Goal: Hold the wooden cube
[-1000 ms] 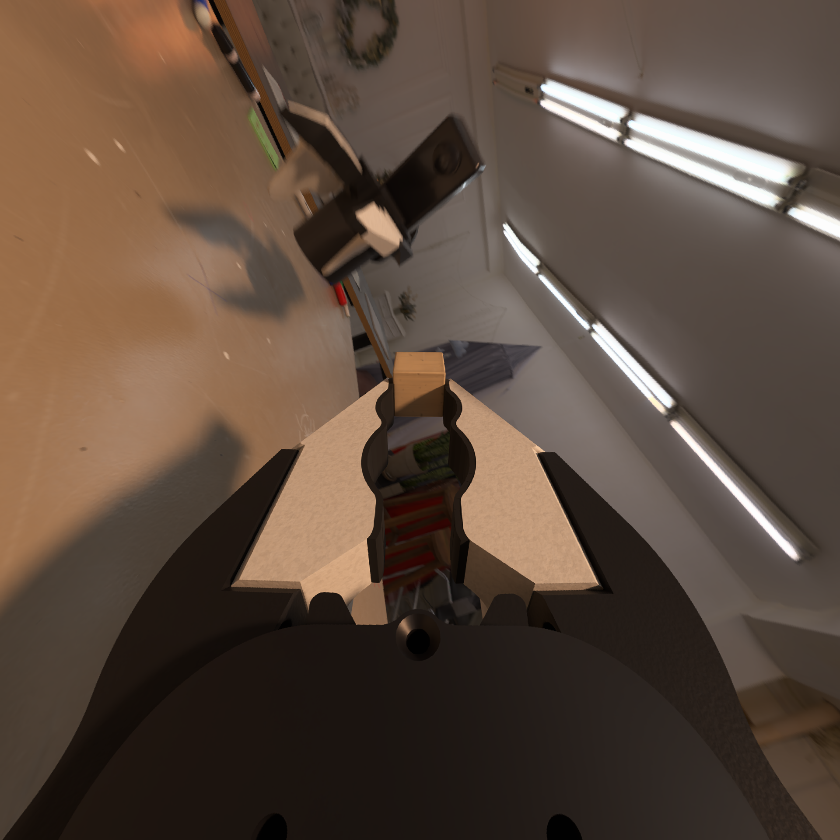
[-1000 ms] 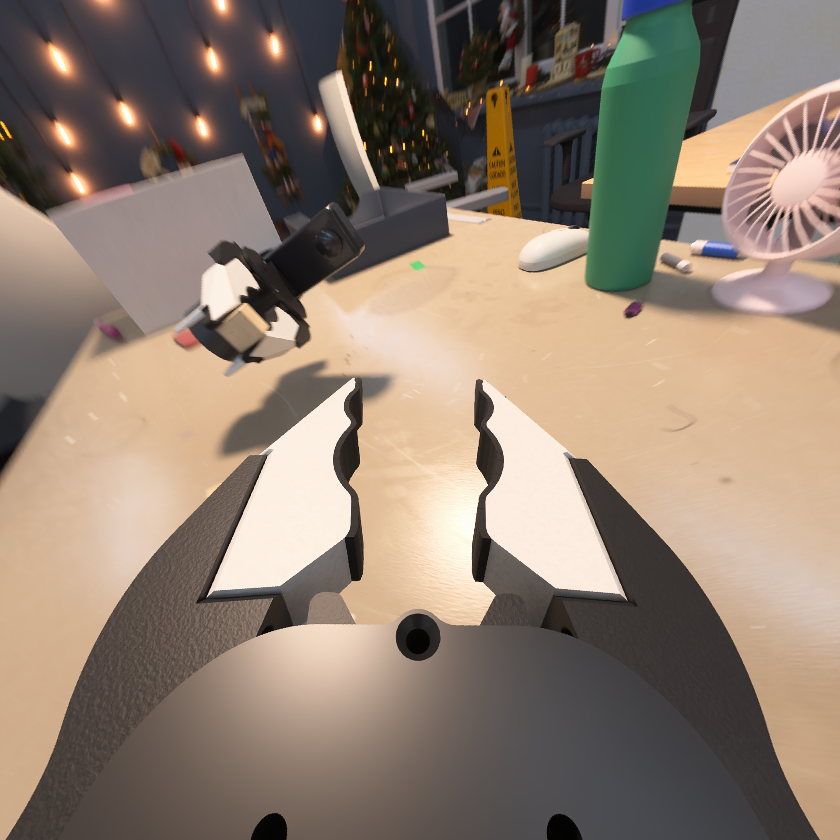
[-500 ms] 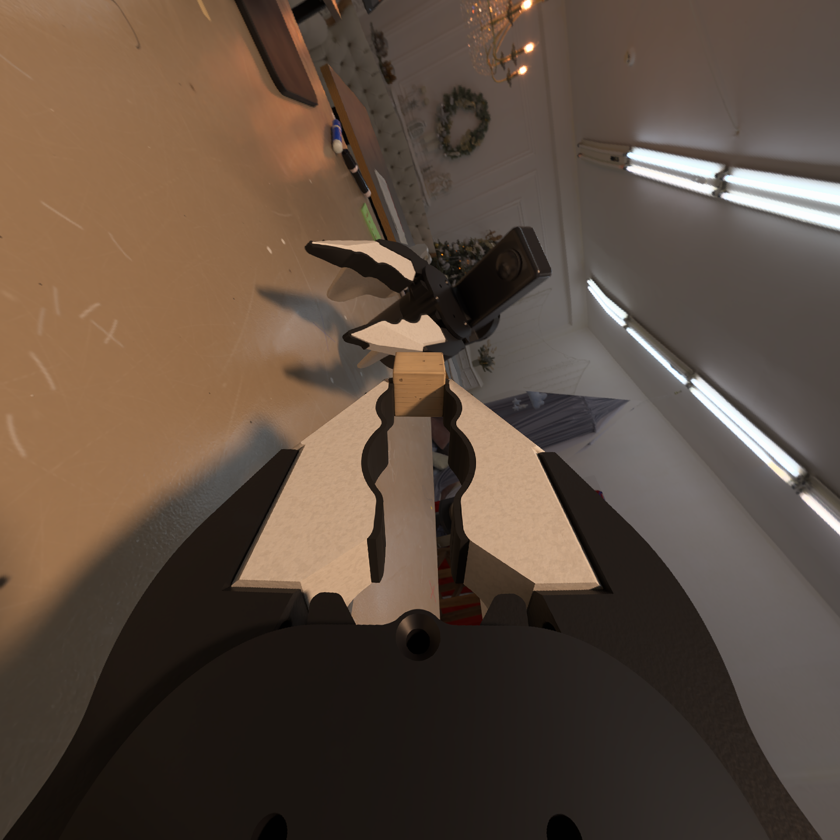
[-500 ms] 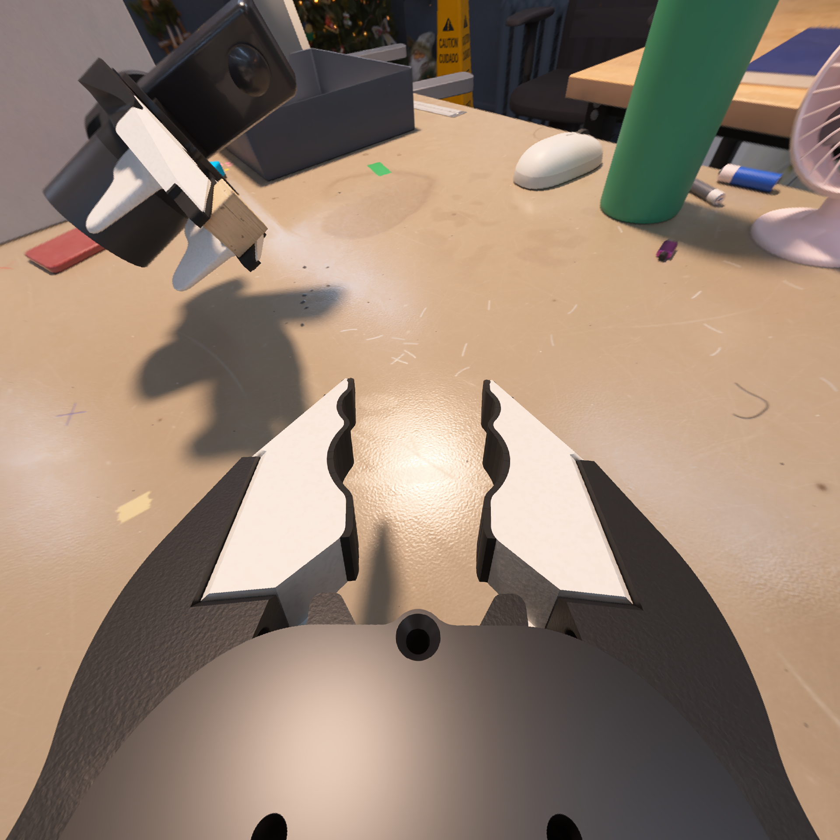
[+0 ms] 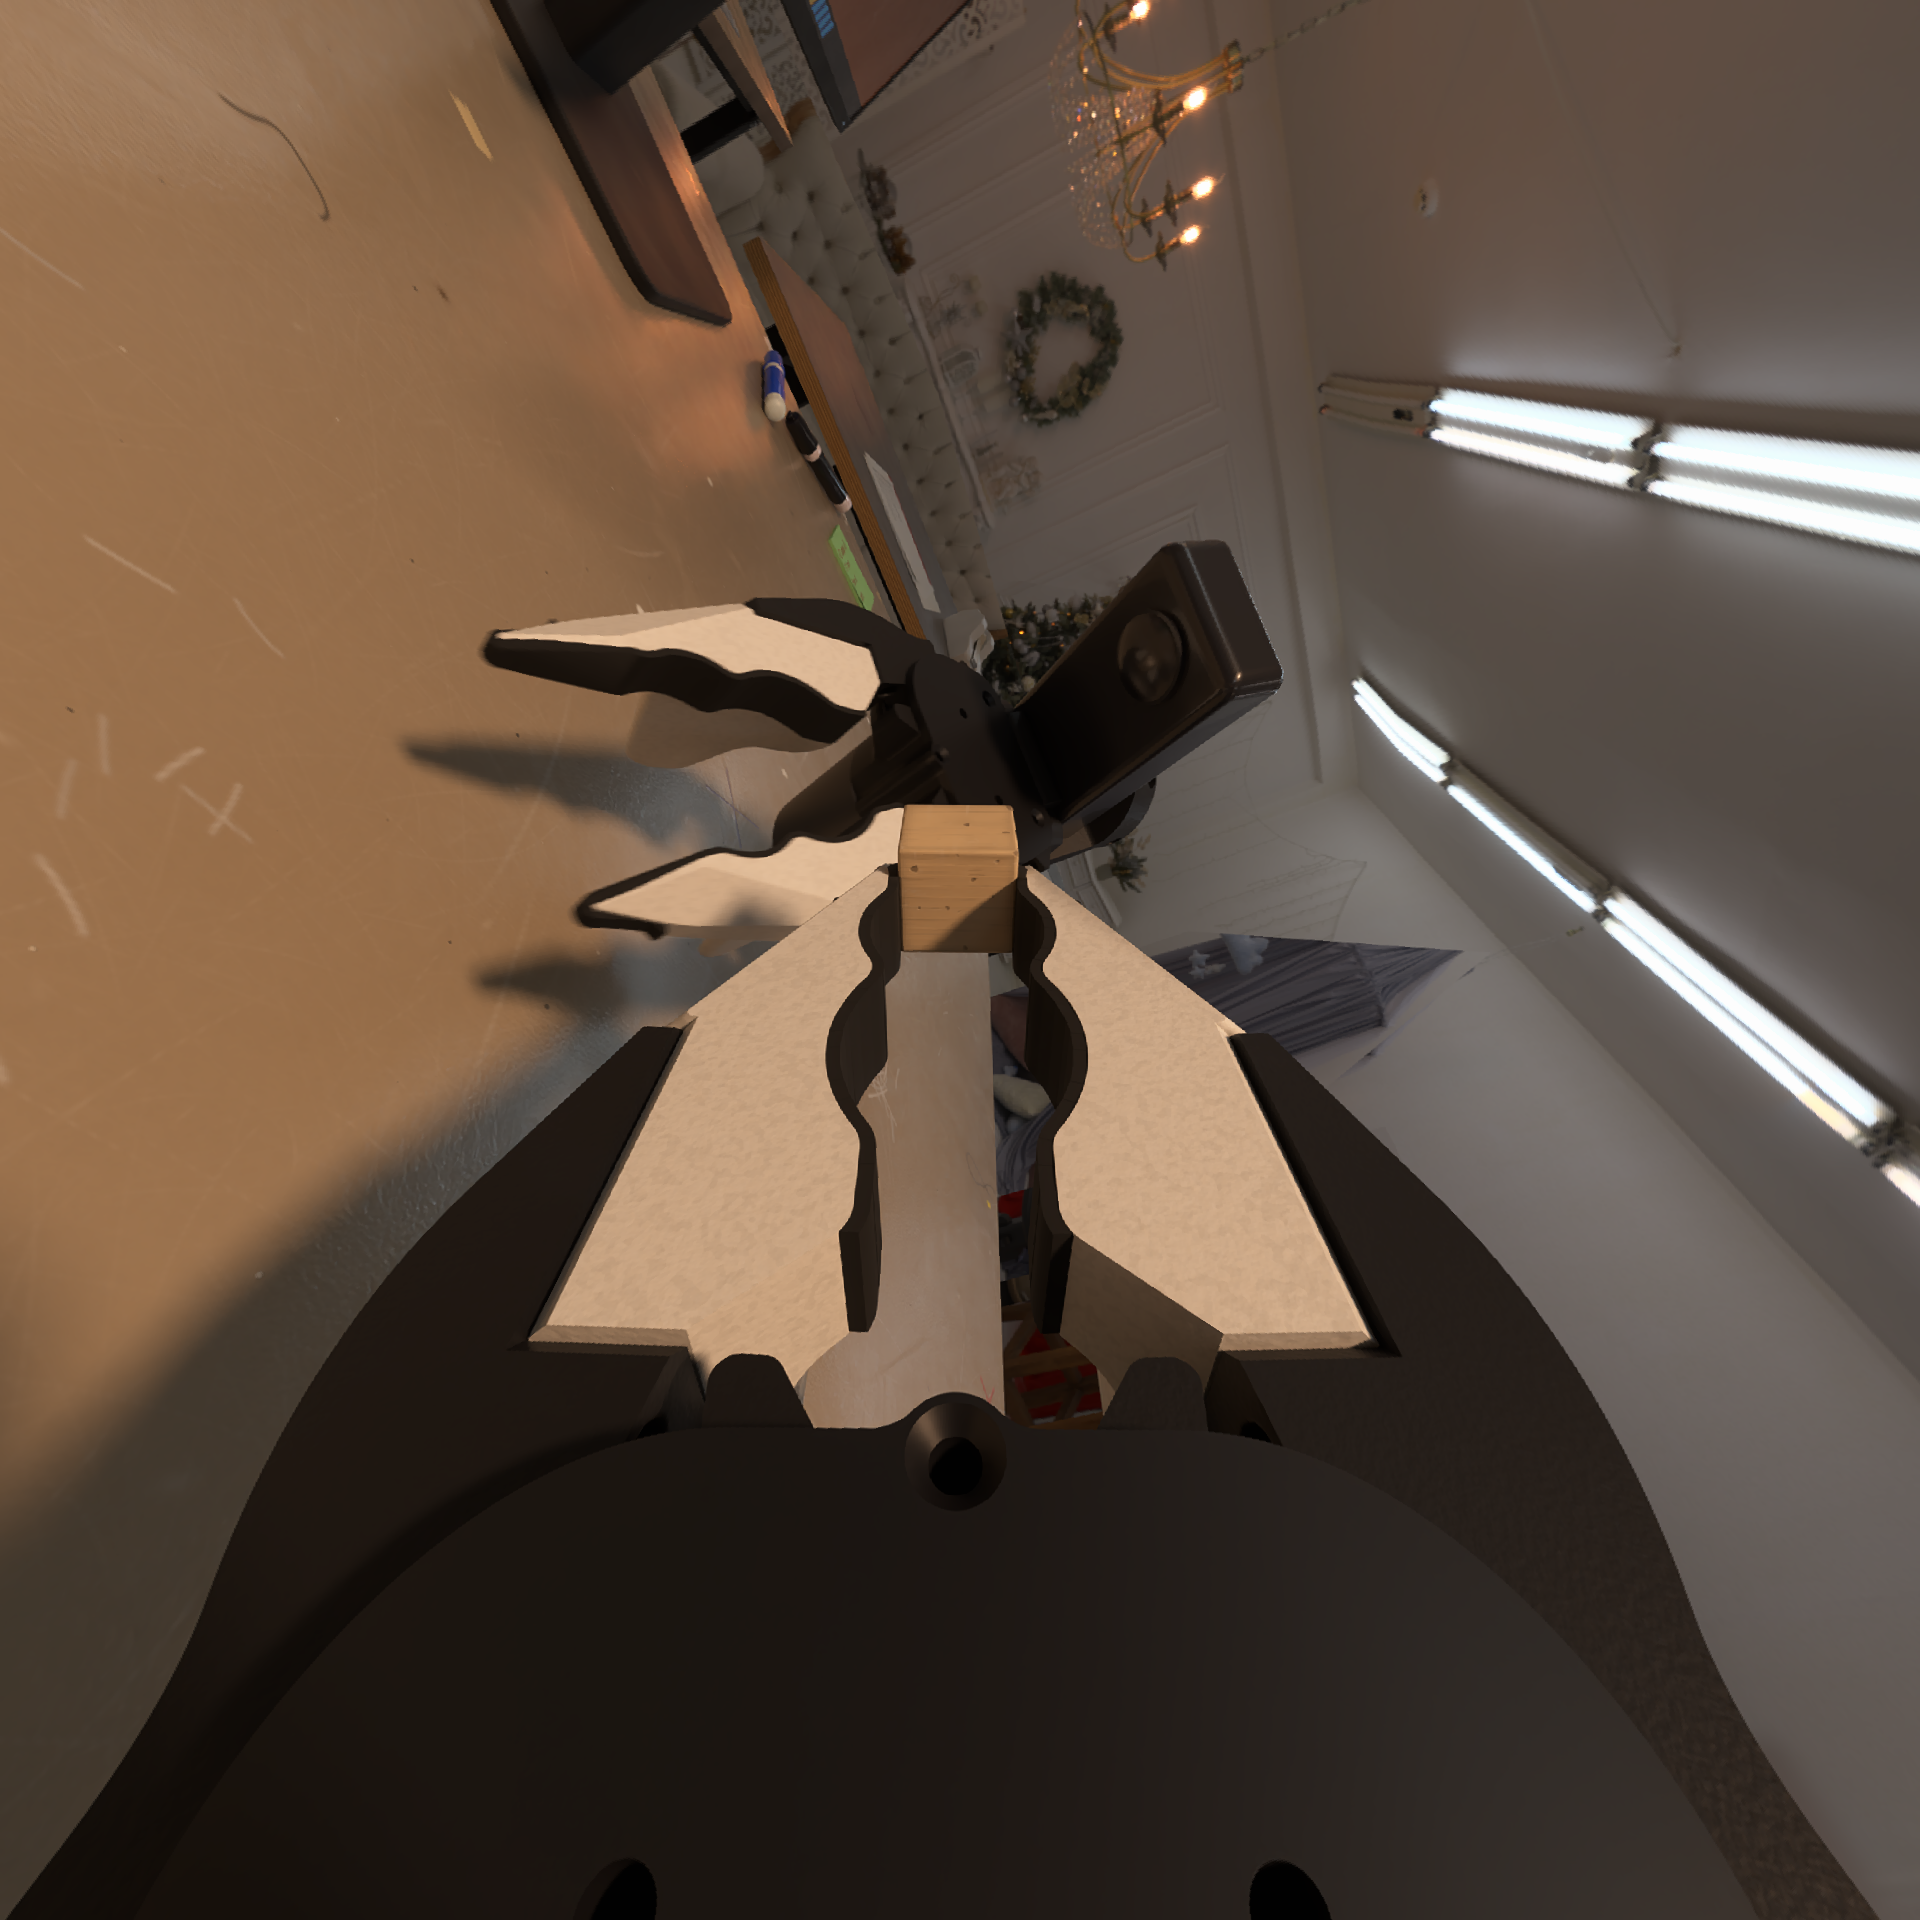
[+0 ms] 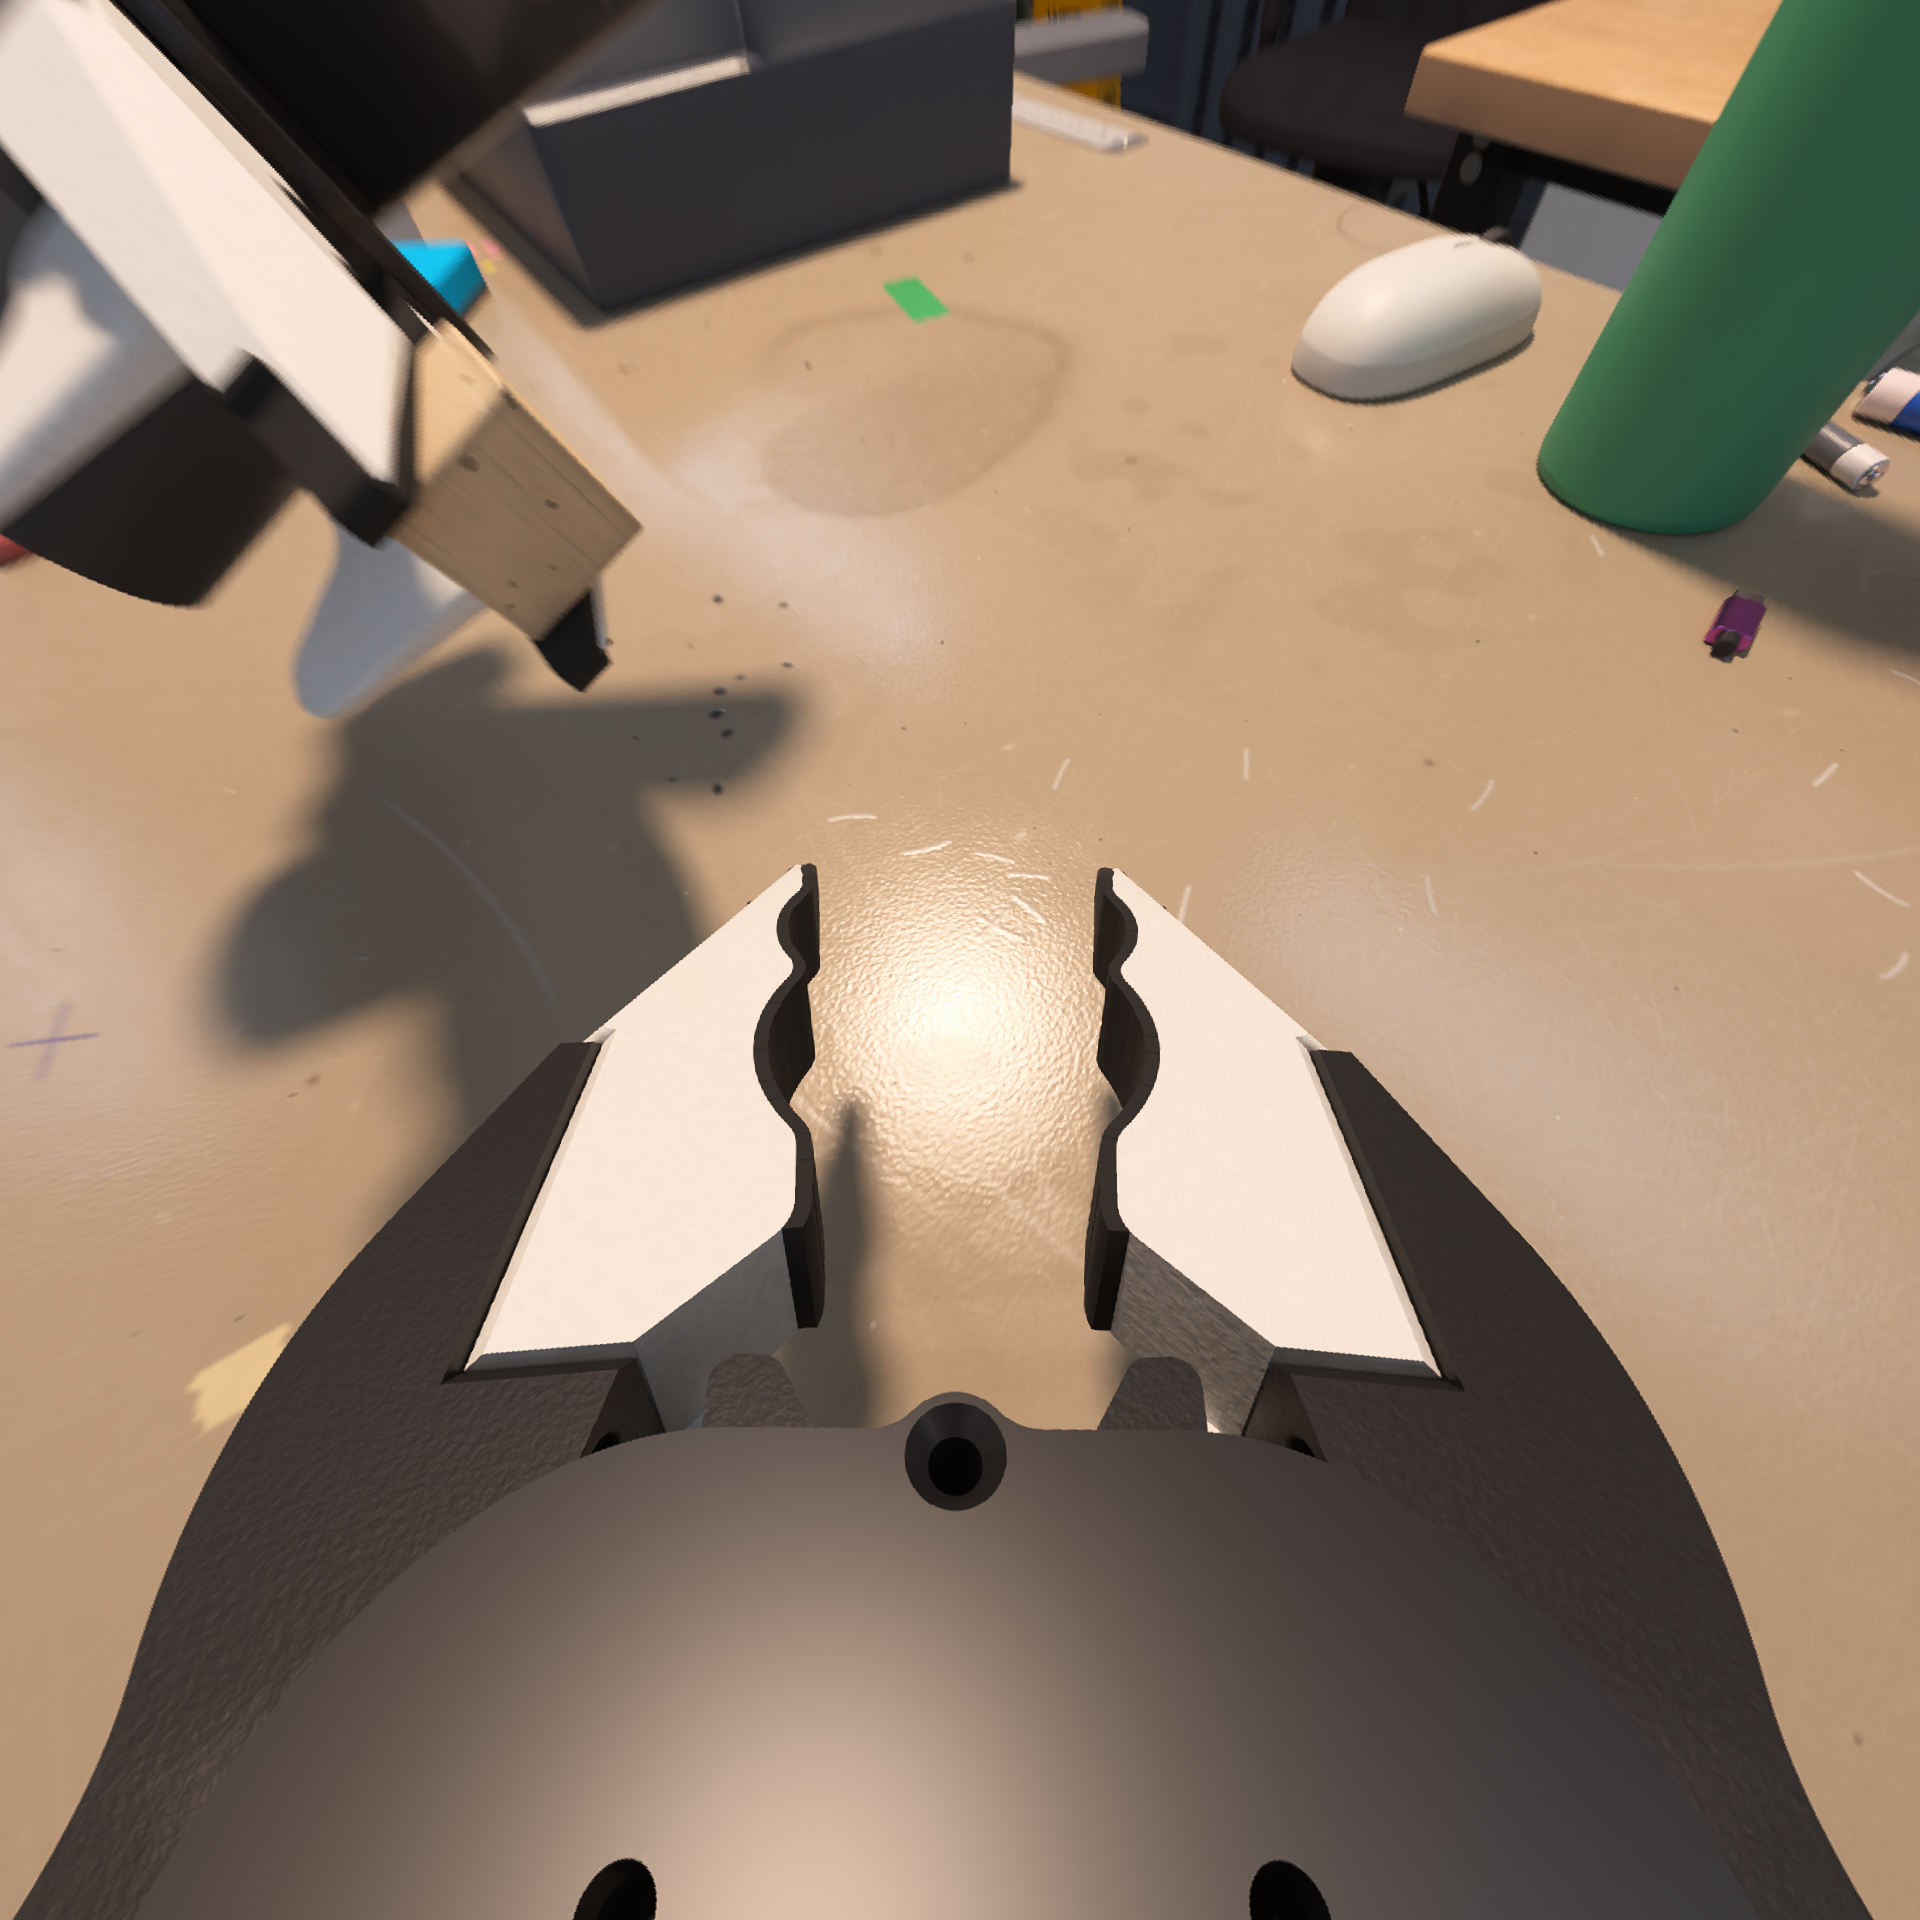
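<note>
My left gripper (image 5: 956,883) is shut on the wooden cube (image 5: 954,878), a small light-brown block pinched at its fingertips and held in the air above the tan table (image 5: 260,520). In the right wrist view the same cube (image 6: 514,509) shows at the upper left, clamped in the left gripper (image 6: 488,540), above the table. My right gripper (image 6: 956,883) is open and empty, close over the table (image 6: 1351,831), below and to the right of the cube. In the left wrist view the right gripper (image 5: 561,784) hangs open just beyond the cube.
A tall green bottle (image 6: 1714,312), a white mouse (image 6: 1418,312), marker pens (image 6: 1860,436) and a small purple item (image 6: 1735,623) lie at the right. A grey tray (image 6: 769,156), a green tag (image 6: 916,299) and a blue block (image 6: 447,270) sit at the back.
The two grippers have come much closer together: the left gripper with the cube now looms large at the upper left of the right wrist view. The right gripper stayed open.
</note>
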Motion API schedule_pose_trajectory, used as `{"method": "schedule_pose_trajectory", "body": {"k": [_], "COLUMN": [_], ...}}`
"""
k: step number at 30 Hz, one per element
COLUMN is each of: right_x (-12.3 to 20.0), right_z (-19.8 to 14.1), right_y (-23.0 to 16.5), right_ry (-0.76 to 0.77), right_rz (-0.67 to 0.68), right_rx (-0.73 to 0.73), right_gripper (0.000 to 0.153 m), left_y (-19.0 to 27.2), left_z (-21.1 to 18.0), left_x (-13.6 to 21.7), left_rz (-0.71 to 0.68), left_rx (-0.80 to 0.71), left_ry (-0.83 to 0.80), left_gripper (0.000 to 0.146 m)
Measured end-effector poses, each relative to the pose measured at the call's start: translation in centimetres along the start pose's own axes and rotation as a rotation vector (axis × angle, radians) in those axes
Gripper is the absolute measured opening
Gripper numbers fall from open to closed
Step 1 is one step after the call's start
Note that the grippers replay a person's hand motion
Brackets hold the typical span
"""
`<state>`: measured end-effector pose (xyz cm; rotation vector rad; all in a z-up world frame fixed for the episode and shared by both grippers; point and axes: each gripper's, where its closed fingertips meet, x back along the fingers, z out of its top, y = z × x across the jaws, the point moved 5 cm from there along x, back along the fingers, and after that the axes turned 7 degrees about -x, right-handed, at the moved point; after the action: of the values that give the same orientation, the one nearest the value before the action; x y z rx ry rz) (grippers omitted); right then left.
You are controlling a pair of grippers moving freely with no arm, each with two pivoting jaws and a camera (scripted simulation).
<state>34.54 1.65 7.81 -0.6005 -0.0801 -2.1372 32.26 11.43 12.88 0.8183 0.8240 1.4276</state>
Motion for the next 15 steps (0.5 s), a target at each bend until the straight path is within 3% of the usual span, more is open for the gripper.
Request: {"method": "schedule_pose_trajectory", "body": {"k": [7, 8, 10, 11, 15], "right_x": [-3.1, -3.1, -2.5, -1.8, 2.4], "right_z": [-0.3, -0.2, -0.1, -0.2, -0.8], "right_y": [0.3, 0.2, 0.1, 0.2, 1.3], "right_ry": [-0.168, -0.168, -0.14, -0.135, -0.093], "right_rz": [-0.116, -0.096, -0.03, -0.013, 0.071], "right_rx": [0.091, 0.085, 0.067, 0.064, 0.193], "right_gripper": [0.054, 0.049, 0.014, 0.004, 0.001], "left_y": [0.9, 0.8, 0.8, 0.8, 0.6], "left_z": [0.1, 0.1, 0.1, 0.1, 0.0], "left_x": [0.0, 0.0, 0.1, 0.2, 0.2], "left_rz": [-0.024, -0.026, -0.033, -0.037, -0.048], "left_rx": [-0.022, -0.02, -0.011, -0.009, -0.007], "left_ry": [-0.001, -0.002, 0.005, 0.008, 0.012], "left_gripper": [0.02, 0.02, 0.02, 0.02, 0.02]}}
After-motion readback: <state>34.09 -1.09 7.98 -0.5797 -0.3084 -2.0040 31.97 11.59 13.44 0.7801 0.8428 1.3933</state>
